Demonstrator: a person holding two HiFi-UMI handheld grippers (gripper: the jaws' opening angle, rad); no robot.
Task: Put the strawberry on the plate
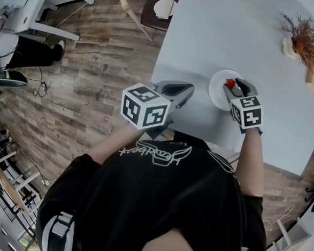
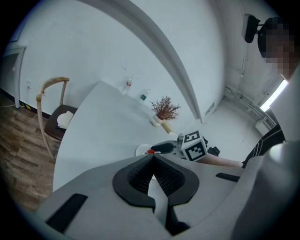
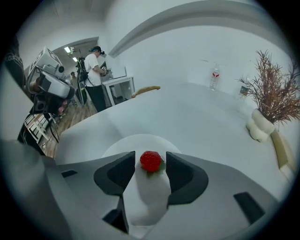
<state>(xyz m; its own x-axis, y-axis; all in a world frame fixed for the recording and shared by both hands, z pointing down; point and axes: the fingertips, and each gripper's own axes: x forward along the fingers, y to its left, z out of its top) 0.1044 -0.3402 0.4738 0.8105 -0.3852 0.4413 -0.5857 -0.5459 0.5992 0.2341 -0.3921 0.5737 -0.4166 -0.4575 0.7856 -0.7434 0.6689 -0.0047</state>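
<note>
Red strawberry [image 3: 151,161]: one, resting on the plate, near the edge closest to the person. It sits between the two jaws of the right gripper, with a sliver of plate showing on either side of it.

White plate [image 1: 217,93]: round, on the table, just ahead of the person's right forearm.

Pale grey table [image 1: 233,36]: rounded top, carrying the plate and, at its far right edge, a vase.

Right gripper [image 3: 151,158]: grey body, black pads. The jaws stand well apart, one either side of the strawberry, and neither pad presses on it. Nothing is gripped. The tips hang low over the plate.

Left gripper [image 2: 153,157]: grey body, black ribbed pads. The jaw tips are closed together with nothing between them. It is held over the table's near edge, left of the plate and apart from it.

Vase [image 3: 259,126]: cream, lumpy in shape, holding reddish-brown dried twigs.

Chair [image 2: 54,117]: dark seat, curved light wooden back, a white item lying on the seat. It stands at the table's far side.

Floor [image 1: 79,90]: wood planks in mixed brown tones.

Bottle [image 3: 214,77]: clear, with a red label, at the far edge of the table.
</note>
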